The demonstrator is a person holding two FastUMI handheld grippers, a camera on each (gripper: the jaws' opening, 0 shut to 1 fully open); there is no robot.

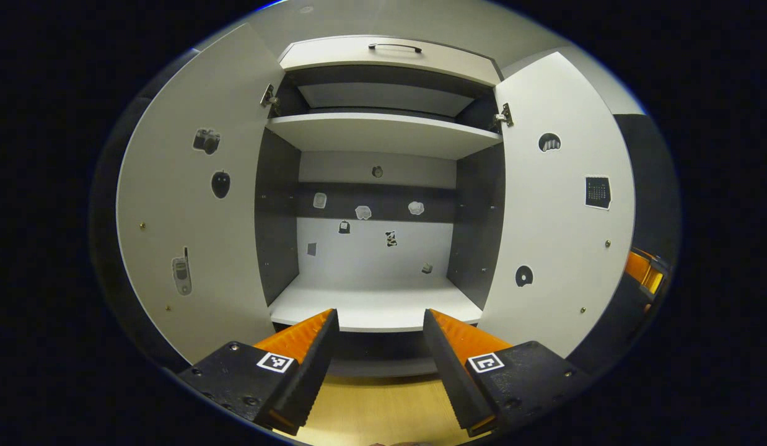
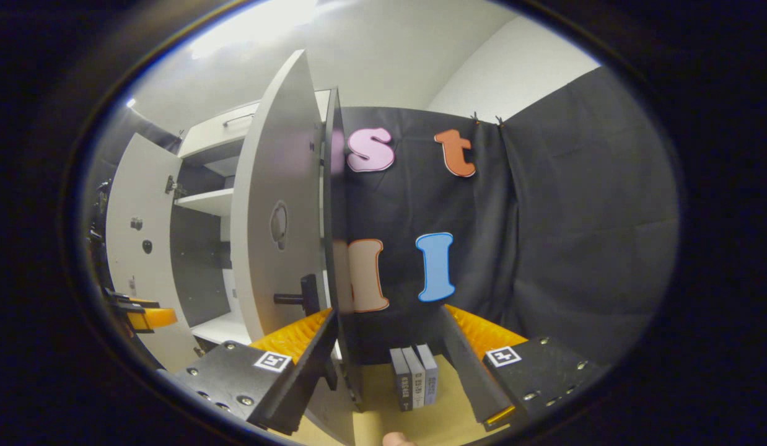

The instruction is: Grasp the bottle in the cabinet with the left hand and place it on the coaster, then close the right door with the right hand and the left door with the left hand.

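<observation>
Doors of the white cabinet stand wide: the left door [image 1: 191, 204] with small stickers, then the bare lower shelf [image 1: 371, 303] where no bottle sits, so I judge it already moved; bottle and coaster are out of sight. The left gripper [image 1: 380, 347] hangs open and empty, facing the shelf. The right door [image 2: 275, 217] lies edge-on beside the open, empty right gripper [image 2: 390, 347], apparently poised to push it.

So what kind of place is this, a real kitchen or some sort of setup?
Probably a staged booth, not a lived-in room: black cloth wall behind, an open cabinet with bare shelves and stickers on its doors, and a few small boxes on the wooden table.
</observation>
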